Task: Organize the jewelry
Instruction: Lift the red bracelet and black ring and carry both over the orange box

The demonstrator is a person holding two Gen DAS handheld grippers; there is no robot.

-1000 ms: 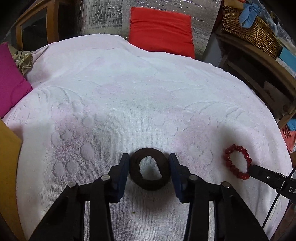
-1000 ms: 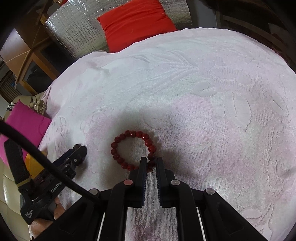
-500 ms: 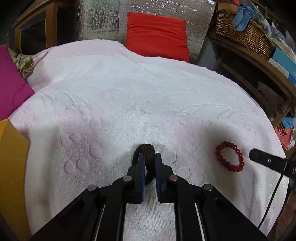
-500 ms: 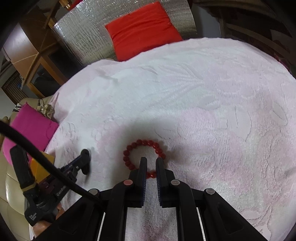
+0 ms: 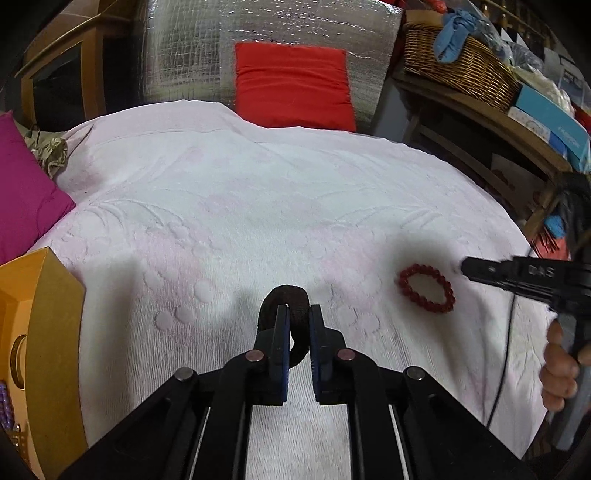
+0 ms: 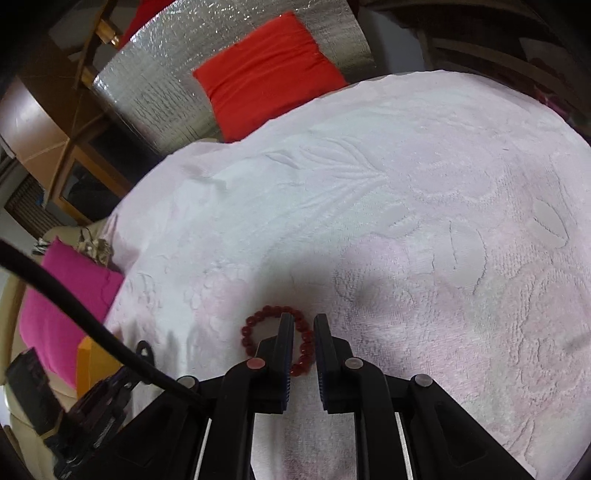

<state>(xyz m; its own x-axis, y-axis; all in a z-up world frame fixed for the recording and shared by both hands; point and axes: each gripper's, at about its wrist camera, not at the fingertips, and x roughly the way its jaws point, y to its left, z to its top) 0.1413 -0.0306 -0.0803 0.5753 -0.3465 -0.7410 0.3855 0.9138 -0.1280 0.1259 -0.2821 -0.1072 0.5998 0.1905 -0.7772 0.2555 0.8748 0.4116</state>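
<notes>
An open yellow cardboard box [image 5: 55, 332] sat at the left edge of the surface, with a string of purple beads [image 5: 5, 406] peeking out of it. A brown woven wicker basket [image 5: 458, 62] on a wooden shelf held a blue cloth [image 5: 452, 33].

The surface was covered by a white and pale pink bumpy towel [image 5: 258, 206]. The left gripper [image 5: 295, 321] had its jaws closed tight on a dark brown fuzzy ring [image 5: 291, 299], lifted a little off the towel. The red round-bead bracelet [image 5: 424, 288] lay flat on the towel. The right gripper [image 6: 303, 332] had its jaws opening, with one side of the bracelet between them.

Behind stood a red square cushion [image 5: 291, 85] against a shiny silver sheet [image 5: 184, 55], and a pink cushion [image 5: 26, 192] lay at the left.
</notes>
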